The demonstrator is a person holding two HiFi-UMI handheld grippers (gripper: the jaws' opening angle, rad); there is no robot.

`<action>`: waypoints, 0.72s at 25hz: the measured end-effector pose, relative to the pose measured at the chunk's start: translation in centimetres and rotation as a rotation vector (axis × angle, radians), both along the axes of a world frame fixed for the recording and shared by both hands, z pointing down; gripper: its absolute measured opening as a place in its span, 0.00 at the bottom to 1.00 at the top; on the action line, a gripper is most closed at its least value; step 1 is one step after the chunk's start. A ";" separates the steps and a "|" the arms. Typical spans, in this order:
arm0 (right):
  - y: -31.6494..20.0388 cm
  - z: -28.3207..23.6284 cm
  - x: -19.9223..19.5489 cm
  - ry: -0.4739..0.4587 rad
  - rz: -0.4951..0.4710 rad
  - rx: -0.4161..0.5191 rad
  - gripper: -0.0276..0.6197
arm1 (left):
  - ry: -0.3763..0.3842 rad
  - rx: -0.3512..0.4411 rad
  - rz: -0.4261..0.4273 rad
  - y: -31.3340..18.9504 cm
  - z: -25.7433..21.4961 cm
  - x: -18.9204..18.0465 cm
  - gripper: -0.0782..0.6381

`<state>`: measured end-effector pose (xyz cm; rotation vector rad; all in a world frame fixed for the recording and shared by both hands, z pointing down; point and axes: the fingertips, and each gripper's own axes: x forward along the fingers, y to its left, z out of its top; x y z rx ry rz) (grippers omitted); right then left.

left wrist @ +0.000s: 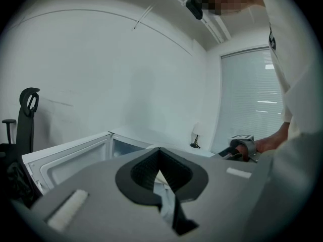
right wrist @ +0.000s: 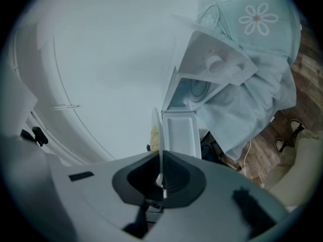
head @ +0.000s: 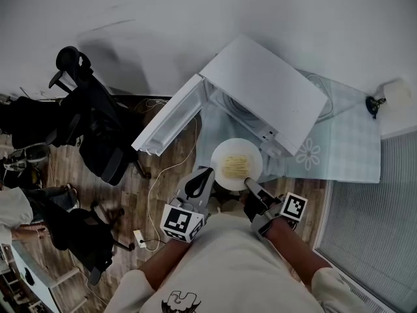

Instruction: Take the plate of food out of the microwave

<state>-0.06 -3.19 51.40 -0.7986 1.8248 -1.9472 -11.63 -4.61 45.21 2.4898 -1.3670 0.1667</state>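
While both claws pinch its rim, the plate [head: 219, 173] of yellowish food [head: 236, 165] sits outside the microwave [head: 267, 87], held just in front of the open cavity. Left gripper [head: 204, 173] is clenched on the plate's near-left edge, with a sliver of white rim showing between its jaws. Right gripper [head: 250, 184] is clamped on the near-right edge, and its own view shows the plate edge-on in the jaws. The microwave door [head: 166, 121] is swung wide to the left. A pale daisy-print cloth [head: 342, 145] covers the table under the microwave. A black office chair [head: 94, 119] stands further left on the wood floor [head: 166, 175].
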 end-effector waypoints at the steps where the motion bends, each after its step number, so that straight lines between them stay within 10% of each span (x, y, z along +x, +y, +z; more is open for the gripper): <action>1: 0.0 0.1 0.1 0.002 0.001 -0.003 0.08 | -0.001 -0.001 -0.002 -0.1 0.0 0.0 0.11; 18: 0.5 0.3 -0.7 0.021 -0.022 -0.007 0.08 | 0.002 -0.009 -0.031 0.1 0.2 -0.6 0.12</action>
